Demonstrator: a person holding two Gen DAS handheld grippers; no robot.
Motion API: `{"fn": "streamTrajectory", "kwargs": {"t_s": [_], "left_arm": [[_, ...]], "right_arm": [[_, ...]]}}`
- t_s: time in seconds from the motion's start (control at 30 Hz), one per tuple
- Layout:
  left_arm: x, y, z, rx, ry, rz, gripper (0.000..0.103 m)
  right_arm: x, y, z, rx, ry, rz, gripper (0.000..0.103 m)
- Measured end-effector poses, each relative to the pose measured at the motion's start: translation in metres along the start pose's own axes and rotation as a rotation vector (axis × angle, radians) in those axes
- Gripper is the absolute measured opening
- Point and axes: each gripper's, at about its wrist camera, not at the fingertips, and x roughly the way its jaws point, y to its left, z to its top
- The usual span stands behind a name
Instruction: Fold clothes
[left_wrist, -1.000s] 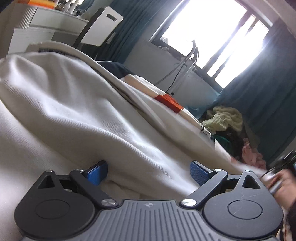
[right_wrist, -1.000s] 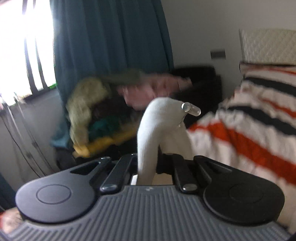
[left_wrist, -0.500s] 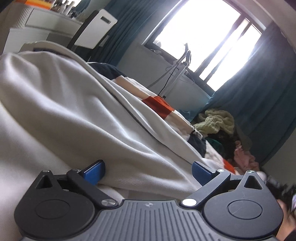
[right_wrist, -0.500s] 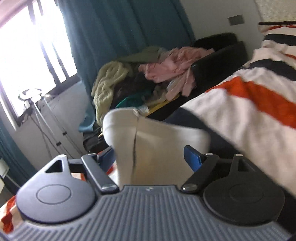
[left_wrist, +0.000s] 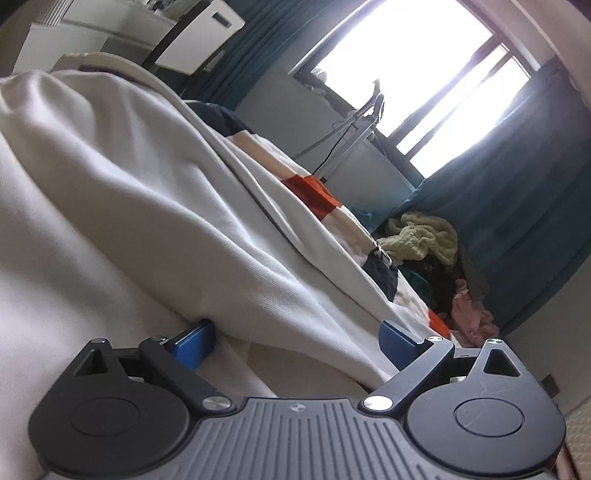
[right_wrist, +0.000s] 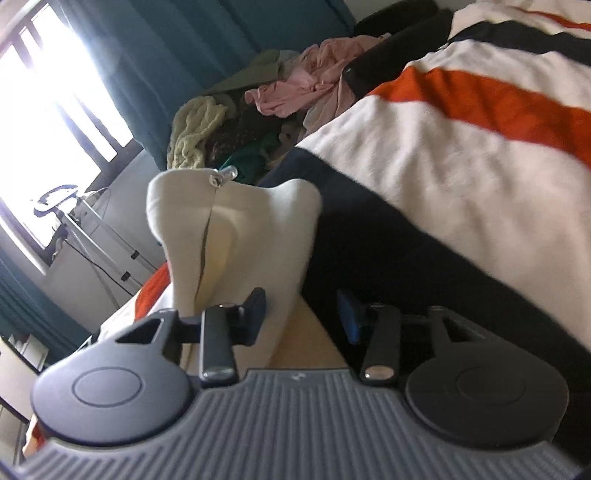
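Both of your grippers have their blue fingers apart: your left gripper (left_wrist: 297, 341) lies low on the bed with a fold of the cream garment (left_wrist: 147, 206) between its fingers (left_wrist: 194, 341), and nothing is clamped. Your right gripper (right_wrist: 303, 317) has a zippered end of this cream garment standing up by its left finger (touching or only in front, I cannot tell), above the striped blanket (right_wrist: 461, 147) and near the clothes pile (right_wrist: 258, 122).
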Motion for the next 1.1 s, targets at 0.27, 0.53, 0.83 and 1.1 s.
{"fn": "streamTrajectory", "kwargs": {"t_s": [0.27,0.53,0.83,1.1], "left_arm": [[0.014,-0.011,-0.01,0.084,-0.042,0.03,0.102],[0.0,0.003,0.005,-0.035,-0.012,-0.031,0.1],[-0.019,0.012,0.019,-0.103,0.03,-0.057,0.099],[-0.024,0.023,0.018,-0.17,0.161,-0.071,0.091]], "right_arm": [[0.033,0.033,0.012,-0.137,-0.044,-0.083,0.007],[-0.057,0.086,0.067,-0.281,-0.199,-0.04,0.005],[-0.136,-0.03,0.034,-0.11,-0.13,-0.25,0.006],[-0.16,-0.081,-0.007,-0.018,-0.103,-0.241,0.006]]}}
